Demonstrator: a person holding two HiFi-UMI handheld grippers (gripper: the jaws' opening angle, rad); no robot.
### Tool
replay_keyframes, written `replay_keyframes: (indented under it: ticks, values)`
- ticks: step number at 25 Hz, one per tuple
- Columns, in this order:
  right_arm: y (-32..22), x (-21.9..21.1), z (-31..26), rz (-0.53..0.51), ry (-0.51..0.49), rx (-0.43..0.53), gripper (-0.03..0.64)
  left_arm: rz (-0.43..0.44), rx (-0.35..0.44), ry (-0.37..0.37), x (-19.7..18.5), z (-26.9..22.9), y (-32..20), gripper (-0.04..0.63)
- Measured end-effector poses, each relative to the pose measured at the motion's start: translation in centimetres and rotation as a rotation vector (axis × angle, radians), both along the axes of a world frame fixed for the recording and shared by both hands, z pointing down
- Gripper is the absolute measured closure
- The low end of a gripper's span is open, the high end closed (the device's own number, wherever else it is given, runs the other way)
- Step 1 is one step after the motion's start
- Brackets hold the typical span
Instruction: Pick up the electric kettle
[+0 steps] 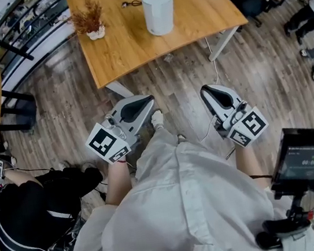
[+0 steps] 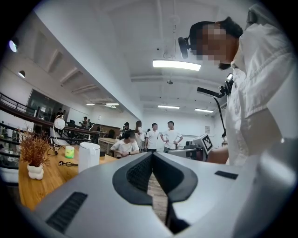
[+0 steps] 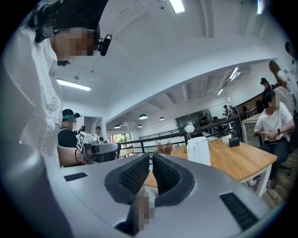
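On my left gripper (image 1: 152,100) the jaws are pressed together with nothing between them, and the jaws of my right gripper (image 1: 204,90) are likewise closed and empty. I hold both level and side by side in front of me, above the wooden floor (image 1: 267,82), short of the bench's (image 1: 128,50) near edge. The white electric kettle (image 1: 158,9) stands upright in the bench's right half, well apart from both. A dried plant (image 1: 90,21) sits by the left edge. Only the left gripper view shows people (image 2: 160,137) standing beyond the bench.
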State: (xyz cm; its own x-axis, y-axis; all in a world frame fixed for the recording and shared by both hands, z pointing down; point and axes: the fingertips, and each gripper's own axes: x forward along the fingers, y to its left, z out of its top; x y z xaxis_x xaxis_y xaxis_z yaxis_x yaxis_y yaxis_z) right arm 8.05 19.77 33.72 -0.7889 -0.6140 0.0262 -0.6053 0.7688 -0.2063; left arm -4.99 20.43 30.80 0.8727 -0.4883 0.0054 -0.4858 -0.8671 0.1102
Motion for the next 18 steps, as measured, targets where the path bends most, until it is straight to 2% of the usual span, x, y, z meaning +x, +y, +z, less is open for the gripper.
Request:
replay_keyframes:
  ticks: [4, 18]
  values:
    - [-2.2, -1.0, -0.1, 0.011, 0.004, -0.009, 0.604, 0.008, -0.003, 0.002, -1.2, -0.1, -2.7, 0.589]
    - [-15.7, -3.4, 2.2, 0.068, 0.019, -0.032, 0.604, 0.042, -0.03, 0.012, -3.6, 1.7, -17.3, 0.589]
